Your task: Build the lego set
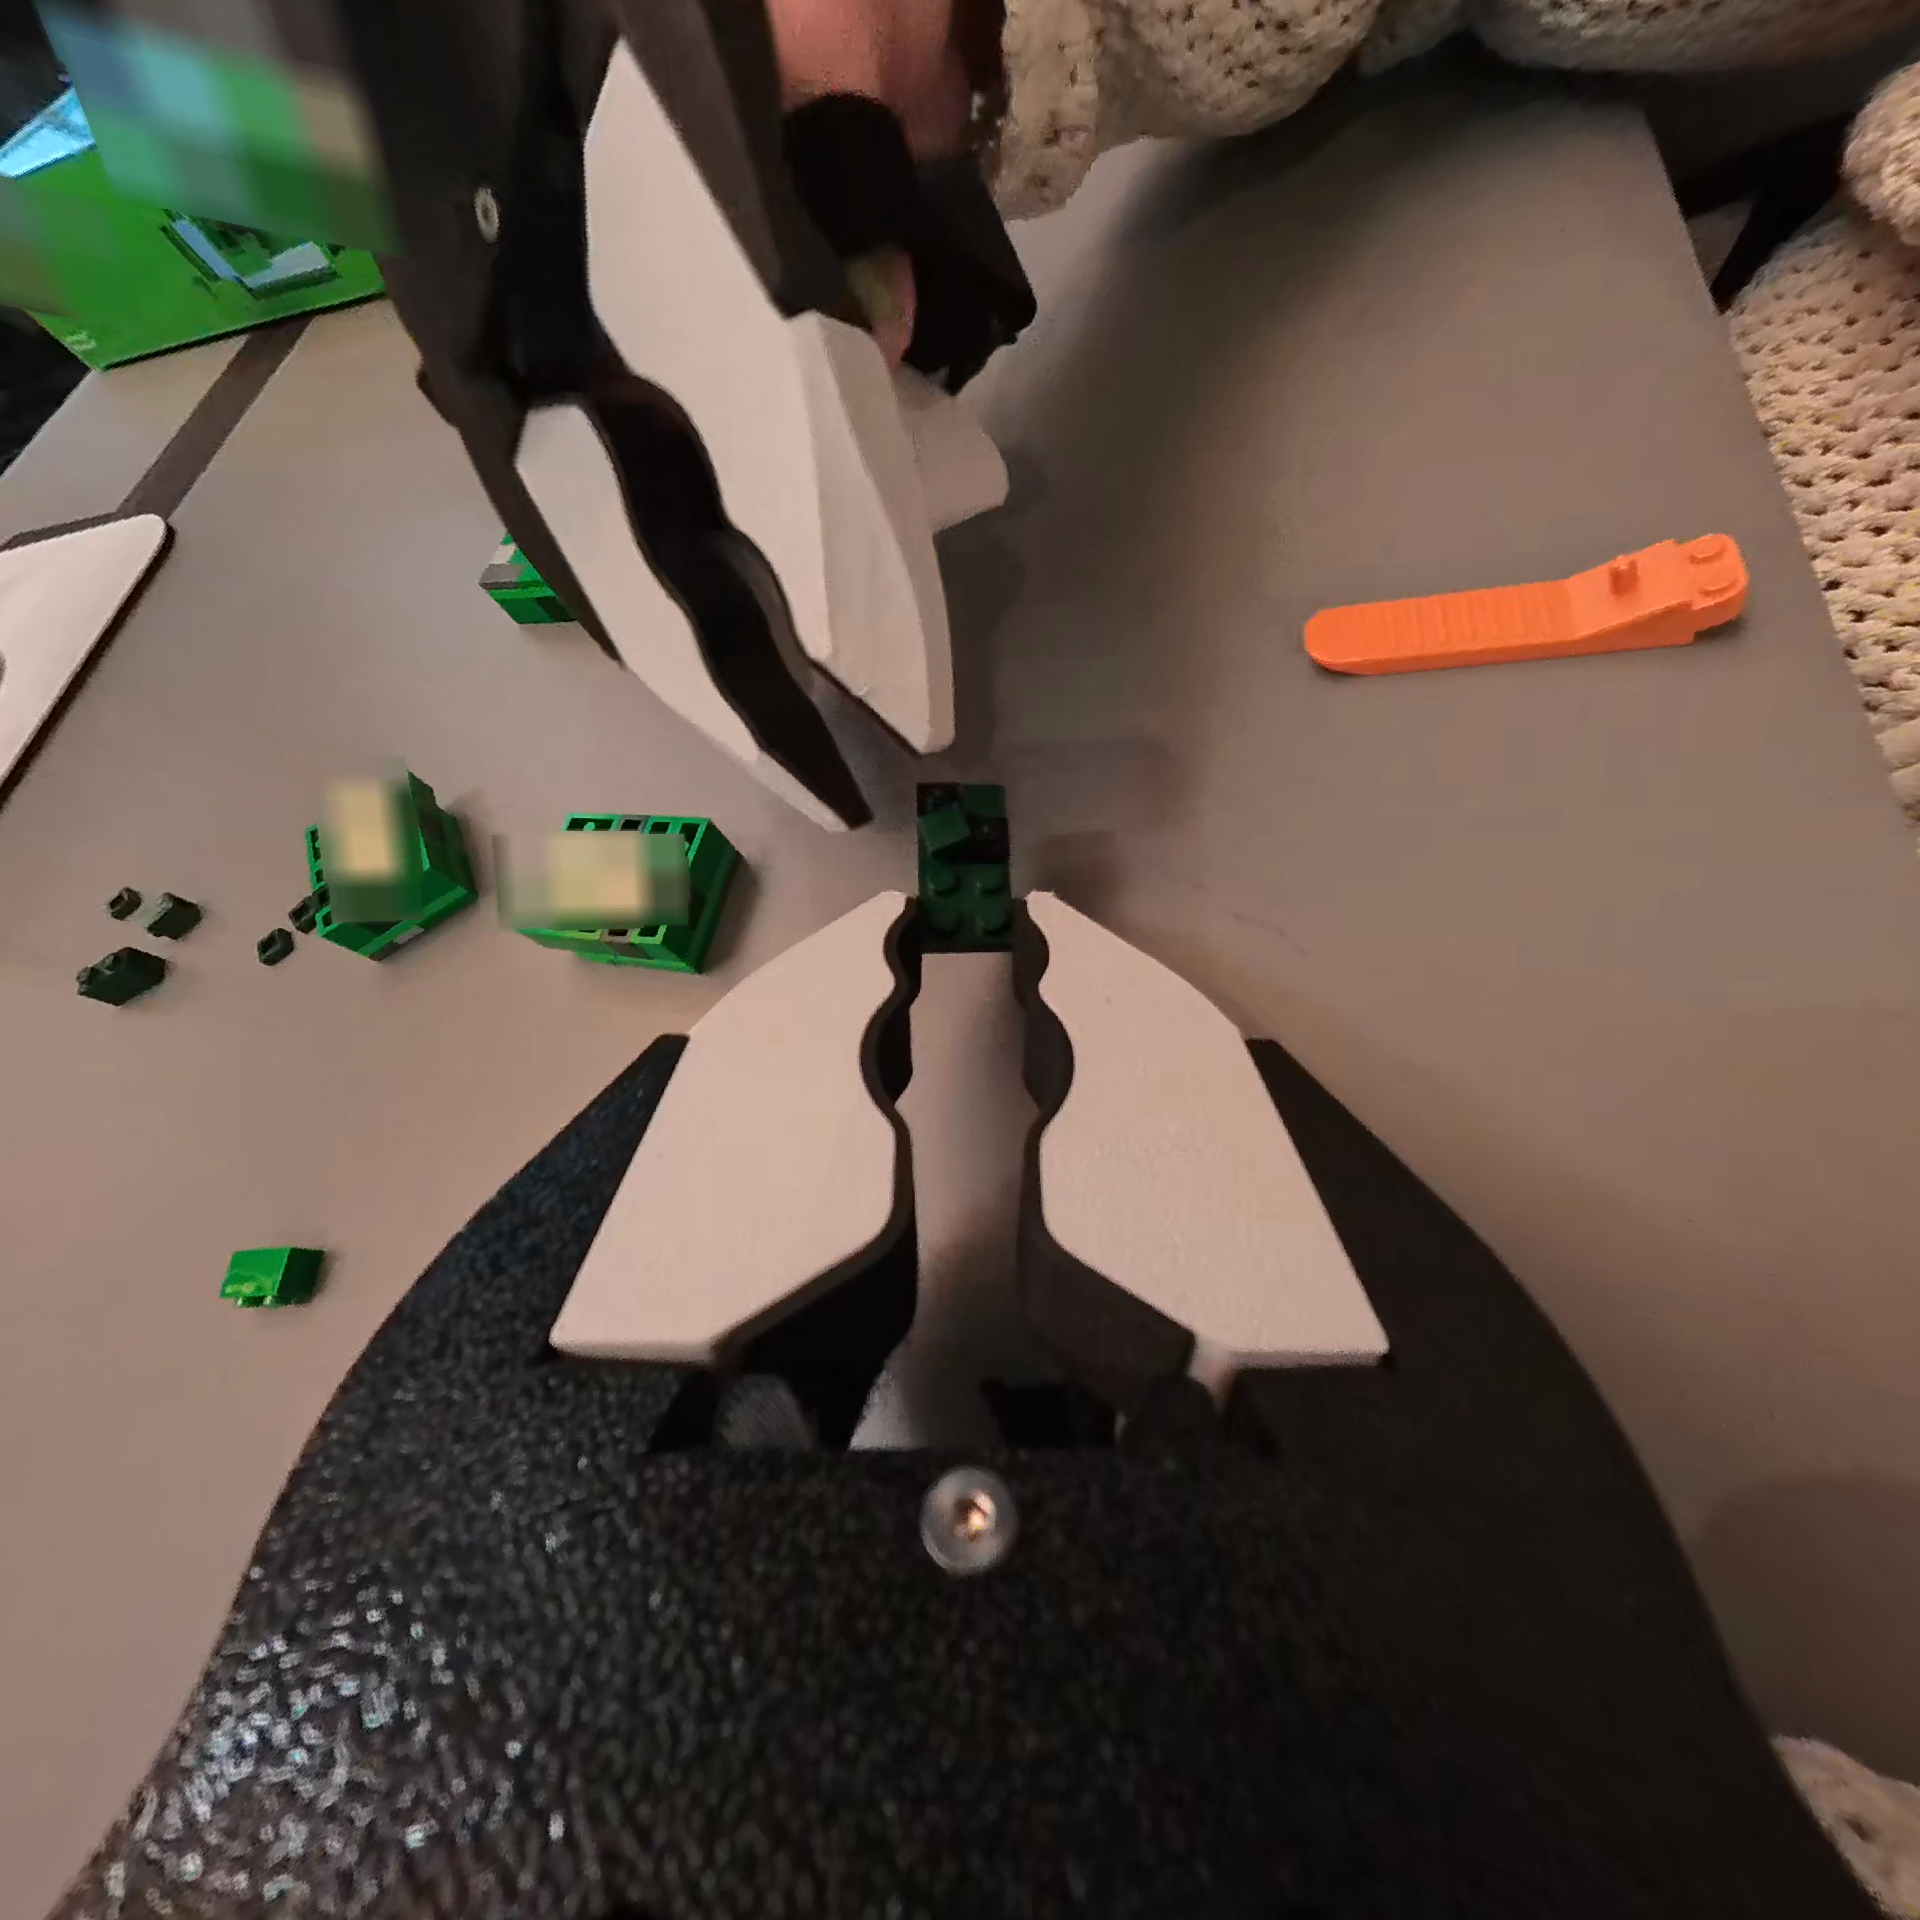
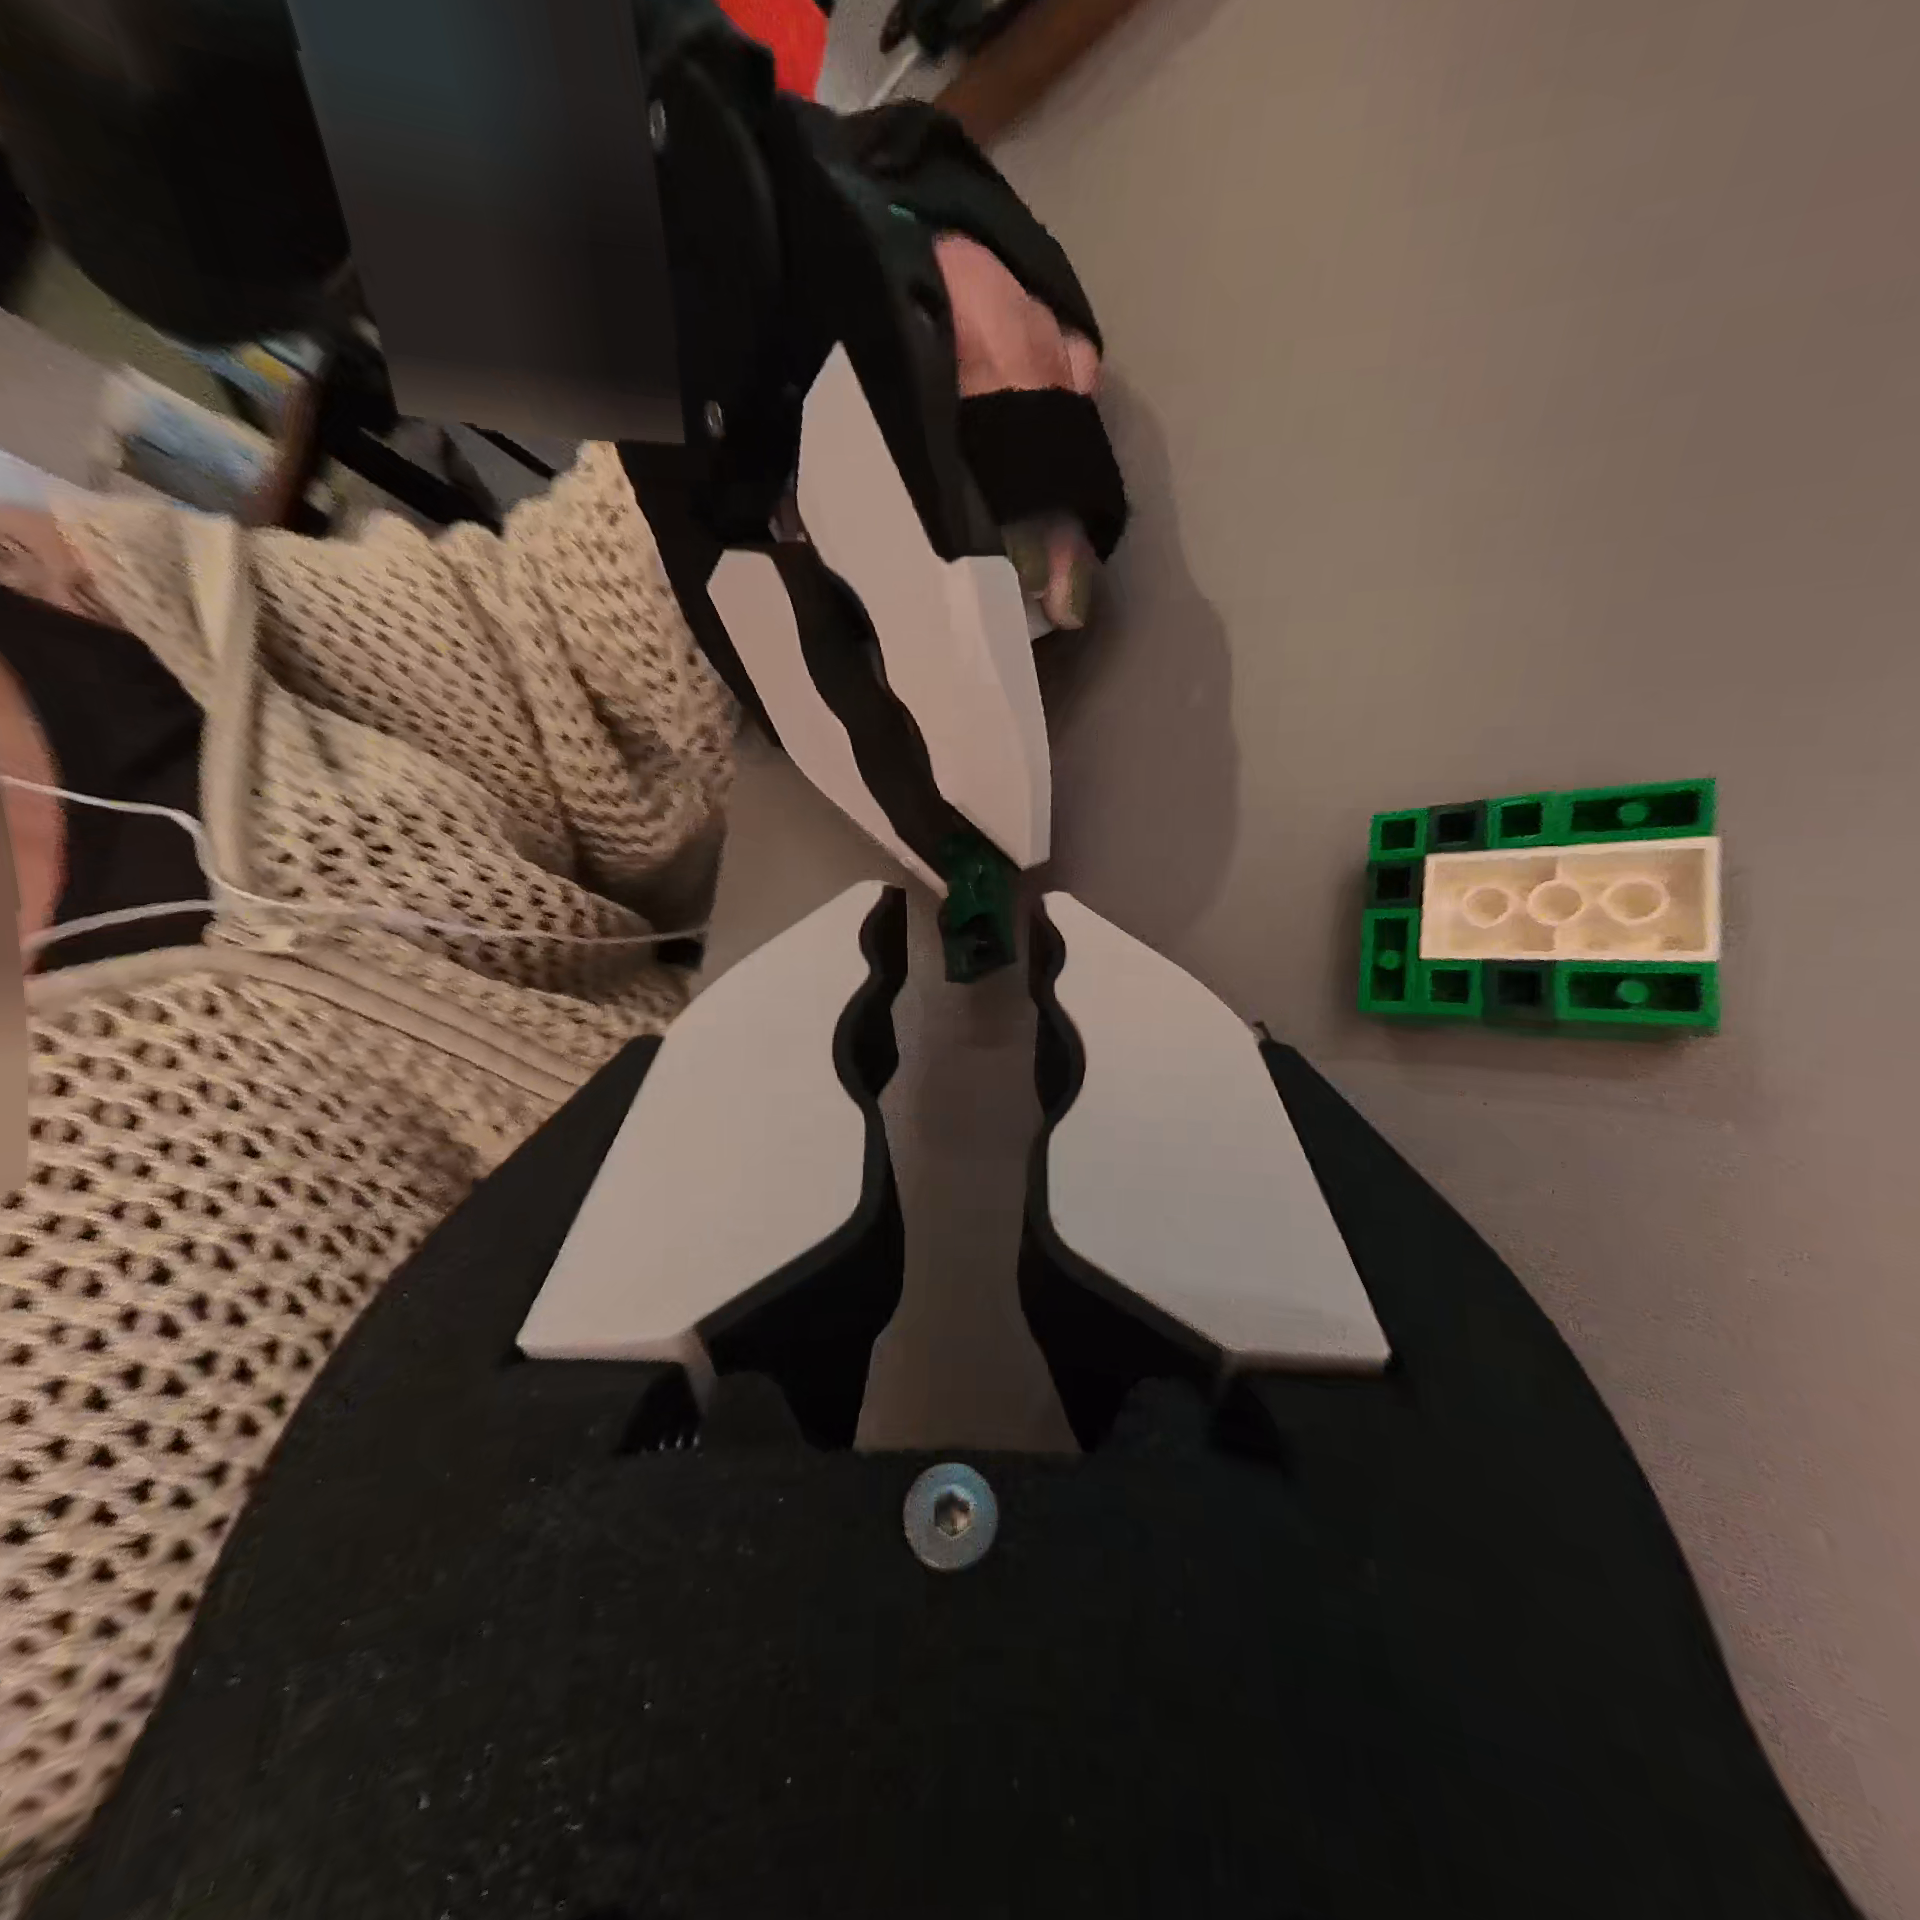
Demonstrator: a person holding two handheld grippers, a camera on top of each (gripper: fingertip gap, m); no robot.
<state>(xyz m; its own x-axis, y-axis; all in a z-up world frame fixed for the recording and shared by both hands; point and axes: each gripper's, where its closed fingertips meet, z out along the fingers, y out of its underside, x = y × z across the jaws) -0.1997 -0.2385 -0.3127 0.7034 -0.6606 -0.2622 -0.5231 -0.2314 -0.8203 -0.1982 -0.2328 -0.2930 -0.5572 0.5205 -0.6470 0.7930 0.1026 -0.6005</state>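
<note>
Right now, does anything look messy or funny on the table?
A little. One green block frame lies upside down, with the hollow underside of its white brick showing. Small dark green pieces are scattered loose, apart from the builds. The orange brick separator lies off by itself. Nothing looks broken.

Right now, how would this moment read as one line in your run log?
left gripper: shut on dark green lego piece | right gripper: open around it | orange separator tool: untouched on table
</note>
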